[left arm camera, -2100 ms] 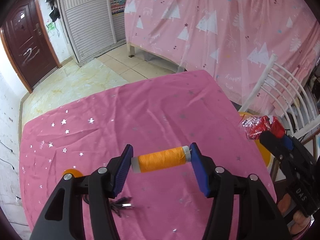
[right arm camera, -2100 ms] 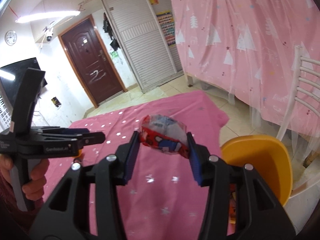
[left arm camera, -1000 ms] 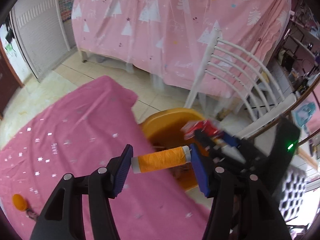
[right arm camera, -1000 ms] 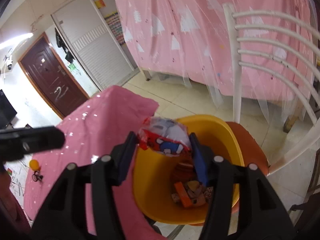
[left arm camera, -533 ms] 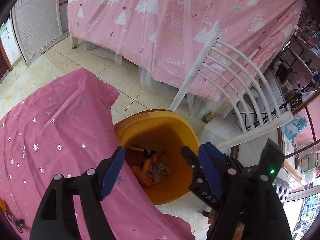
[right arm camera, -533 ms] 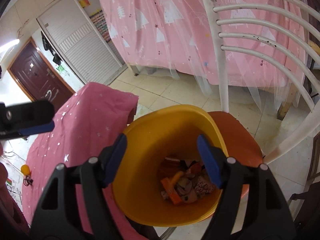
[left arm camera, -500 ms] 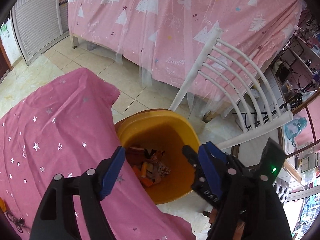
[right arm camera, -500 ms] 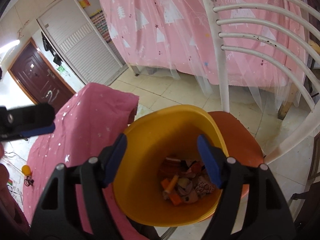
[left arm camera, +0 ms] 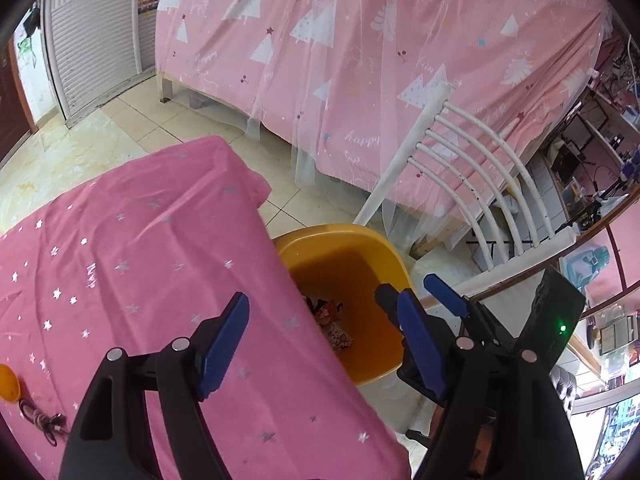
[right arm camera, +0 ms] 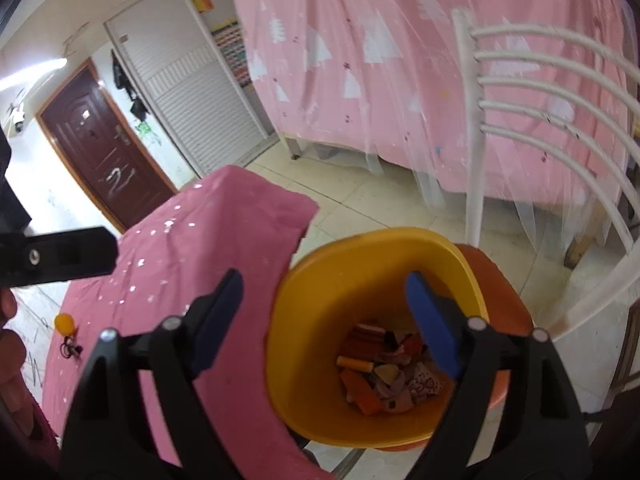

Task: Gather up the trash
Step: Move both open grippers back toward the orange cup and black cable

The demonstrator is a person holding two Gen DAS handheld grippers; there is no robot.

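Where glossy, rounded: yellow plastic bin point(right arm camera: 316, 280)

Tablecloth point(left arm camera: 140, 260): pink, silver star print. Waste bin point(right arm camera: 320, 280): yellow-orange, holding mixed orange, red and patterned scraps point(right arm camera: 388, 372). Bed cover point(left arm camera: 360, 60): pink, white tree pattern. Chair point(right arm camera: 520, 92): white. Door point(right arm camera: 100, 148): dark brown. Gripper pads point(left arm camera: 224, 340): blue, on black frames.
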